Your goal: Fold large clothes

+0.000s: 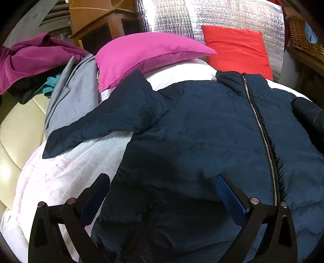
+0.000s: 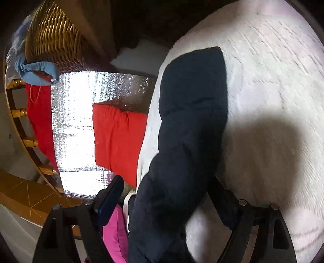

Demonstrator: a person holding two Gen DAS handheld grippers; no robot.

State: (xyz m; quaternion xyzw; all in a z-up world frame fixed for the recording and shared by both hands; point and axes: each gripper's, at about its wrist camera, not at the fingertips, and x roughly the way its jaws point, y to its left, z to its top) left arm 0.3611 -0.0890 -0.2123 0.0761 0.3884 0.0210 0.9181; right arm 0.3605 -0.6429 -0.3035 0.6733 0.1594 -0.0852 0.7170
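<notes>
A navy padded jacket [image 1: 202, 121] lies front up on a white bedspread [image 1: 70, 172], its zip [image 1: 261, 131] closed. One sleeve [image 1: 101, 119] stretches out to the left. My left gripper [image 1: 162, 182] hovers open over the jacket's lower part, with the fabric under and between its fingers. In the right wrist view the other sleeve [image 2: 192, 113] lies along the bedspread [image 2: 273, 81], cuff at the far end. My right gripper [image 2: 166, 186] stands wide, rolled to one side. The sleeve runs between its fingers, and the left pad [image 2: 111, 194] is clear of the cloth.
A pink pillow [image 1: 145, 54] and a red pillow [image 1: 237, 46] lie at the head of the bed, before a silver foil panel [image 1: 172, 18]. A grey garment [image 1: 70, 95] and a magenta one [image 1: 30, 58] are piled at the left. At the right stands a wicker basket [image 1: 303, 36].
</notes>
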